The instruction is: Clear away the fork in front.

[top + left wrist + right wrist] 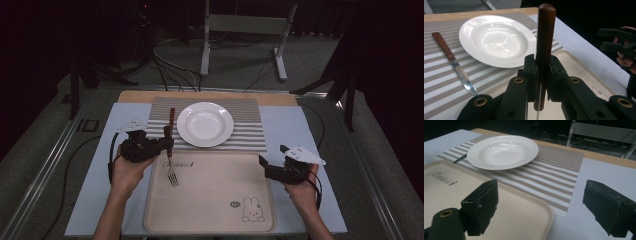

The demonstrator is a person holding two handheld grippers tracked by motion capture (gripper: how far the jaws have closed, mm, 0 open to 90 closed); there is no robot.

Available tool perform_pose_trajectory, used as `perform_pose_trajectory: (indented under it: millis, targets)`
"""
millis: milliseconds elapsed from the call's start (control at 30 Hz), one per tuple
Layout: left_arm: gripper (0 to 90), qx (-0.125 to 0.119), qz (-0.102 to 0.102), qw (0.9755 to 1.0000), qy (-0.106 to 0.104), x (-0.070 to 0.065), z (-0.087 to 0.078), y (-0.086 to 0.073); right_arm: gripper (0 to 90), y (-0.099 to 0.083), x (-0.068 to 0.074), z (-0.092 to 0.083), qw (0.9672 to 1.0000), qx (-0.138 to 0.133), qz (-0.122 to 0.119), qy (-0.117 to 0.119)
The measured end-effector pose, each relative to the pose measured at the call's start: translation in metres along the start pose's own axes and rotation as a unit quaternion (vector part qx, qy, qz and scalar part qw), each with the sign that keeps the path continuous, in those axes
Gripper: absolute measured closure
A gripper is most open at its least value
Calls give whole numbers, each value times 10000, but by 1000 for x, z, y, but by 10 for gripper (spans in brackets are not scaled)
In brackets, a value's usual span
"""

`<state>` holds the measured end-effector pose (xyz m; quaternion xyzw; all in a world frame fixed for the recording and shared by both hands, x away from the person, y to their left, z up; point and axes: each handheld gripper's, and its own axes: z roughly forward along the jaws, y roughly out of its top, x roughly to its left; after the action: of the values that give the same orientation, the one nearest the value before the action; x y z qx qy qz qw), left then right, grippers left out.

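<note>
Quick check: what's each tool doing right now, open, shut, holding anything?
Left tool: shut on the fork, gripping its wooden handle.
Right tool: open, holding nothing.

Room dark. Grey carpet floor (pixel 45 150) around desk (pixel 310 130). White metal frame stand (pixel 245 30) beyond desk's far edge; black cables (pixel 170 70) trailed across floor.

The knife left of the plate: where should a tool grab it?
Grip the knife by its wooden handle, from above, jaws across its width. It lies flat on the striped placemat beside the plate; the handle is thicker than the blade.
</note>
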<state>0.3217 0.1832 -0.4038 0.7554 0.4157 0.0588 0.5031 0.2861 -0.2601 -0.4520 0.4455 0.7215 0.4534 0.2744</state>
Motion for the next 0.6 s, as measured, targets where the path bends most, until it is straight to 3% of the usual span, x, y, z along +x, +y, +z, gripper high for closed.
perform_pose_trajectory:
  millis: [600]
  targets:
    - [801,275,-38,9996,-87,4,-19,-17,135,-5,-1,-1,10000,45,8,-10]
